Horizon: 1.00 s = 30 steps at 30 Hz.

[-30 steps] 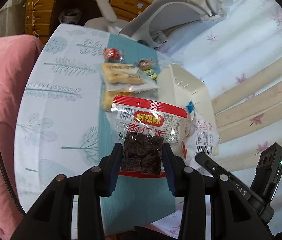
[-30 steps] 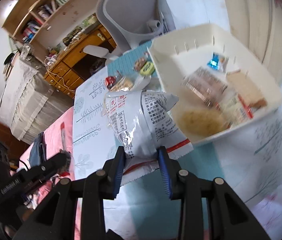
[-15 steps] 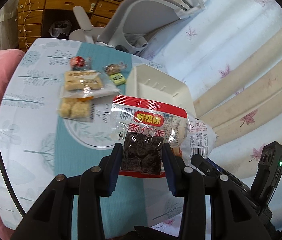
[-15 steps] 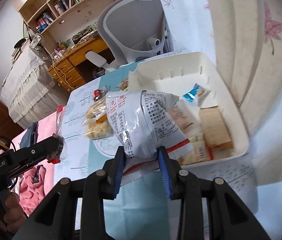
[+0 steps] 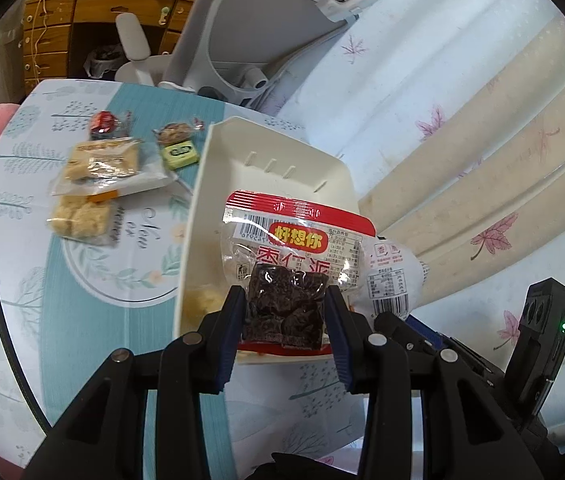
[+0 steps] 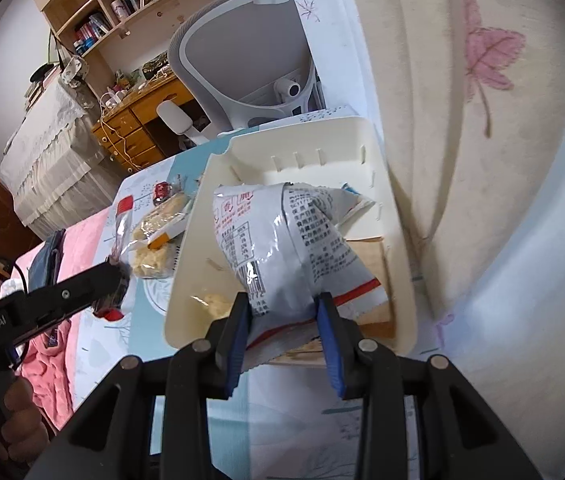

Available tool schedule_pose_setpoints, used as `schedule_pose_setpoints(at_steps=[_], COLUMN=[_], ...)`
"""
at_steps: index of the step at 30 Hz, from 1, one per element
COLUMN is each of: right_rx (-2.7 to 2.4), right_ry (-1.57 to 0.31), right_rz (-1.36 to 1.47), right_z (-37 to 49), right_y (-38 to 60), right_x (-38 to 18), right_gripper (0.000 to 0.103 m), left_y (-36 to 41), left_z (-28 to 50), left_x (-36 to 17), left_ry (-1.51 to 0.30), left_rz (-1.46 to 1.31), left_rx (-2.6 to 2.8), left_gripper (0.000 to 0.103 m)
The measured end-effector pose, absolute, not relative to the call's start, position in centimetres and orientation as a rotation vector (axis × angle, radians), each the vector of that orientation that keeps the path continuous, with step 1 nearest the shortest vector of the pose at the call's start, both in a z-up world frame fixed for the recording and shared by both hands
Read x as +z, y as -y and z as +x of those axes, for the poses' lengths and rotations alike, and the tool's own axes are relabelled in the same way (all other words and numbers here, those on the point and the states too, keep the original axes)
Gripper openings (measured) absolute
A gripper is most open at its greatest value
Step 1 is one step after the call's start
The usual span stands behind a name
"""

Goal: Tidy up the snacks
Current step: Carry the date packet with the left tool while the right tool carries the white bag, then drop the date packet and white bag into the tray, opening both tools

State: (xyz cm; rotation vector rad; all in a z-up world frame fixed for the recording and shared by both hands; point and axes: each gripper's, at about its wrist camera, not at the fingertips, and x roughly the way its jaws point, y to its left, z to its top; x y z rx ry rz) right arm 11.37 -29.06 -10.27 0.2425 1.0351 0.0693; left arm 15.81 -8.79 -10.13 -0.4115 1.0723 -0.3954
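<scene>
Two snack packs held over the cream plastic bin (image 6: 396,240)

Left gripper (image 5: 284,322) jaws clamp the red-topped clear date pack (image 5: 296,248), right gripper (image 6: 282,320) jaws the silver crinkled bag (image 6: 282,240); roughly five loose snacks (image 5: 94,172) remain far-left on the counter (image 5: 94,280).

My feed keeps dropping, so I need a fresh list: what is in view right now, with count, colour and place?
bin: one, cream, on the table by the curtain, already holding a few packets
date snack packet: one, clear with red top and dark pieces, held over the bin
white snack bag: one, white with red stripe, held over the bin
biscuit packets: two, clear with pale contents, on the table beside the bin
small wrapped sweets: about three, red, brown and green, on the table behind the biscuits
tablecloth: one, white and teal
office chair: one, grey, behind the table
left gripper: jaws shut on the date snack packet
right gripper: jaws shut on the white snack bag
</scene>
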Motion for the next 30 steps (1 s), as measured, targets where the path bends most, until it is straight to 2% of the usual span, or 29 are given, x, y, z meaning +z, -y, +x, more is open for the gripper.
schedule_pose_setpoints(at_steps=[4, 6, 8, 12, 15, 19, 22, 30], right_rx=[0.065, 0.054, 0.046, 0.032, 0.038, 0.047, 0.046, 0.039], right_ry=[-1.031, -1.034, -1.042, -1.058, -1.071, -1.083, -1.094, -1.121], right_rz=[0.238, 0.254, 0.273, 0.3, 0.305, 0.312, 0.325, 0.366], right_z=[11.7, 11.9, 12.2, 12.5, 12.6, 12.6, 12.5, 11.9], right_y=[30.2, 31.0, 31.6, 32.1, 31.7, 30.9, 29.9, 26.3], right_x=[-10.2, -10.3, -10.6, -11.0, -11.4, -11.6, -11.9, -12.5], right_gripper=[0.036, 0.037, 0.037, 0.037, 0.038, 0.046, 0.049, 0.051], left_y=[10.6, 11.1, 11.1, 10.3, 9.4, 8.4, 7.6, 3.9], left_z=[16.4, 16.7, 16.8, 17.1, 17.1, 17.0, 16.7, 16.0], left_x=[-10.4, -10.6, -10.6, -10.9, -11.3, -11.9, -12.0, -12.3], left_ry=[-1.087, -1.102, -1.104, -1.115, -1.131, -1.159, -1.175, -1.218], left_rz=[-0.393, -0.377, -0.373, -0.377, -0.386, -0.388, -0.377, -0.337], left_rx=[-0.393, -0.373, -0.344, -0.297, -0.269, -0.25, -0.251, -0.256], left_gripper=[0.041, 0.064, 0.072, 0.079, 0.08, 0.081, 0.081, 0.084])
